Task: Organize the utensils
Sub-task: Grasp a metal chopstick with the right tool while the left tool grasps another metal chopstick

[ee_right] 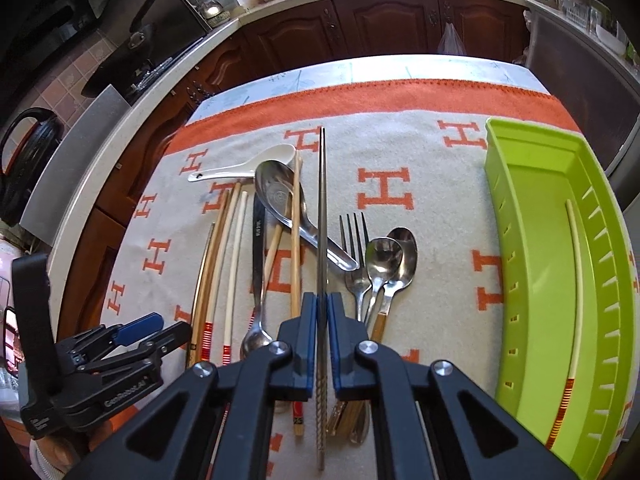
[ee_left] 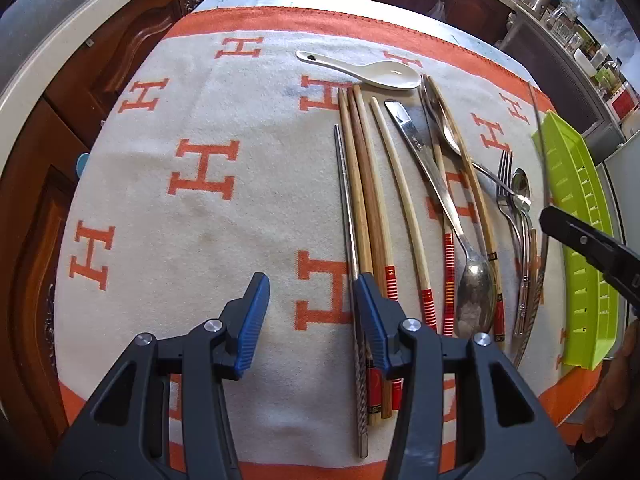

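A: Any text? "GenRobot.AI" on the left gripper (ee_right: 138,330) body, seen from the right wrist view. Orange "H" letters all over the cloth (ee_left: 208,200). Stamp on the steel spoon (ee_right: 280,196) handle, unreadable.

B: Claws?

A: Right gripper (ee_right: 322,344) pinched tight on a metal chopstick (ee_right: 322,208), lifted above the pile. Left gripper (ee_left: 310,320) wide apart, nothing in it, low over the cloth.

B: View differences?

A: Only the right view shows inside the green tray (ee_right: 536,240): one pale chopstick (ee_right: 576,280) with red bands lies there. Left view shows a second metal chopstick (ee_left: 350,240) flat beside the wooden chopsticks (ee_left: 368,200).

B: Around?

A: White ceramic spoon (ee_left: 360,70), fork (ee_right: 356,252), two small spoons (ee_right: 394,258), all on the cloth. Cabinets (ee_right: 384,24) behind.
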### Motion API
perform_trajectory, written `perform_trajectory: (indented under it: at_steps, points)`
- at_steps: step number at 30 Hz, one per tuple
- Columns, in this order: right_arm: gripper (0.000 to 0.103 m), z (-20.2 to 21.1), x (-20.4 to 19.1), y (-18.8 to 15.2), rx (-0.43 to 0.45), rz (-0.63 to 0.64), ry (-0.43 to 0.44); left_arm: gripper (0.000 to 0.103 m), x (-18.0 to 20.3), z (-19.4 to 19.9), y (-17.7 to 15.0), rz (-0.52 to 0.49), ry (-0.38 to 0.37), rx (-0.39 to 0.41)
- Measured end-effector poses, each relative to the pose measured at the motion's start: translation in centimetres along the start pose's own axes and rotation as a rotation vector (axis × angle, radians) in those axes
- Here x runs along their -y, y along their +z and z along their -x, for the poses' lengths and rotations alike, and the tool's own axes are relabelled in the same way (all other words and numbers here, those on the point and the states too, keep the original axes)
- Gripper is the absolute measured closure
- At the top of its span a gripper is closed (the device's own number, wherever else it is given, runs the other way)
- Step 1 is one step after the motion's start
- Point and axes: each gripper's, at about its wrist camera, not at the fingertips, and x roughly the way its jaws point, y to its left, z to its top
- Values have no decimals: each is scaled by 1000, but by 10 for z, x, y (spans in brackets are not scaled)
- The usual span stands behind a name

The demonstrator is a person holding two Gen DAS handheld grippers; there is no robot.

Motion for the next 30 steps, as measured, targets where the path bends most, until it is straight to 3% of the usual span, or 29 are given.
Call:
perform_trajectory:
  at_steps: [8, 11, 15, 17, 19, 24, 30]
  points:
    - [98, 13, -7, -7, 20, 29, 11, 60, 13, 8, -15, -60, 78, 34]
    - [98, 14, -7, -10, 18, 29, 12, 60, 16, 2, -19, -70, 73, -4]
    - [98, 17, -7, -15, 24, 32, 7, 60, 24, 3, -24, -96, 115, 34]
    - [98, 19, -6, -18, 25, 32, 8, 73, 23, 4, -25, -83, 86, 30]
    - [98, 22, -4, -21, 26, 27, 12, 99, 26, 6, -26, -86, 94, 30]
    - [98, 29, 7, -25, 25, -7, 39, 99, 27, 9, -29, -66, 118, 25]
    - [98, 46, 26, -30, 23, -75, 102, 99, 32, 46, -31, -43, 62, 71]
